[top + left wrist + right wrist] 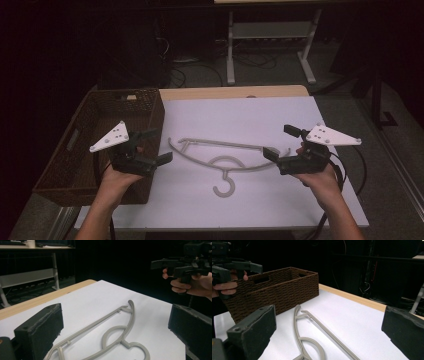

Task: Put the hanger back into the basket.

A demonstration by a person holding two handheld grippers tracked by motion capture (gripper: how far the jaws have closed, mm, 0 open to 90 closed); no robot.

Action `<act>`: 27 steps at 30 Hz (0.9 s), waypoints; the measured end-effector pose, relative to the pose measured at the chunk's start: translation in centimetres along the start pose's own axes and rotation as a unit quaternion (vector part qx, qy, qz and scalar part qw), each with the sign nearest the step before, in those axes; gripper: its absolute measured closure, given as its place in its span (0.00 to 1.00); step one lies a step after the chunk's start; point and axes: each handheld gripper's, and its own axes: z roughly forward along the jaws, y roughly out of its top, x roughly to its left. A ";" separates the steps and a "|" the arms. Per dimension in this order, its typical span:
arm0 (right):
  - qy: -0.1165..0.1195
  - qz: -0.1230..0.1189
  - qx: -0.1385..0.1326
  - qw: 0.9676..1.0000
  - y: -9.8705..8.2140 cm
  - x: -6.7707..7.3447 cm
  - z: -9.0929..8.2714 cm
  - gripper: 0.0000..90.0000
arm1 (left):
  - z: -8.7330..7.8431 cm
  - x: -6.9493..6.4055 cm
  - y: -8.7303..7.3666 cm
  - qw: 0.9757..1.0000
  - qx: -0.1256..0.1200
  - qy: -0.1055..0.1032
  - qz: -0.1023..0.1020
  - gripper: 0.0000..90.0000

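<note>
both grippers sit in my hands above the near half of the table, 1 on each side of a hanger. my left gripper (pixel 152 147) hangs over the right edge of the basket (pixel 75 165), its jaws spread wide and pointing toward the middle of the table. my right gripper (pixel 280 145) is held over the right part of the white sheet (pixel 250 115), jaws also spread wide, pointing back toward the left one. neither holds anything.

the hanger (pixel 225 157) is pale grey plastic and lies flat on the white sheet between the 2 grippers, its hook toward me and its straight bar on the far side. in the left gripper view it lies (pixel 117 327) between my 2 black jaws, with my right hand (pixel 192 285) and its gripper farther off. in the right gripper view it lies (pixel 312 335) just beside the basket (pixel 282 292), not touching it.

the basket is dark brown wicker, rectangular, standing at the table's left edge. a wooden table edge (pixel 230 92) shows beyond the sheet.
</note>
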 end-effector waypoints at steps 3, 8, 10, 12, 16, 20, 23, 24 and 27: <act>-0.001 0.002 0.004 1.000 -0.1 0.0 -0.1 0.00 | 0.2 -0.4 0.3 1.000 0.003 -0.004 0.005 0.00; -0.004 0.001 0.013 1.000 -0.4 0.0 -0.1 0.00 | 1.0 -1.4 0.6 1.000 0.017 -0.017 0.012 0.00; -0.006 -0.001 0.018 1.000 -0.6 0.0 -0.1 0.00 | 1.4 -1.7 0.5 0.999 0.023 -0.021 0.013 0.00; -0.009 -0.002 0.026 1.000 -0.9 -0.1 0.0 0.00 | 1.8 -1.9 0.4 0.999 0.029 -0.026 0.014 0.00; -0.013 -0.008 0.038 0.999 -1.4 -0.2 -0.1 0.00 | 2.6 -2.4 0.0 0.998 0.040 -0.033 0.018 0.00; -0.018 -0.003 0.045 0.999 -2.4 -0.5 -0.4 0.00 | 3.3 -2.8 -0.5 0.998 0.052 -0.041 0.018 0.00; -0.022 0.004 0.054 0.998 -3.2 -0.6 -0.7 0.00 | 3.7 -2.9 -0.9 0.997 0.058 -0.044 0.015 0.00; -0.023 0.006 0.055 0.998 -3.5 -0.6 -0.8 0.00 | 4.2 -3.0 -1.2 0.997 0.064 -0.049 0.015 0.00; -0.025 0.010 0.064 0.998 -4.3 -0.7 -1.2 0.00 | 4.8 -3.2 -1.8 0.996 0.076 -0.052 0.011 0.00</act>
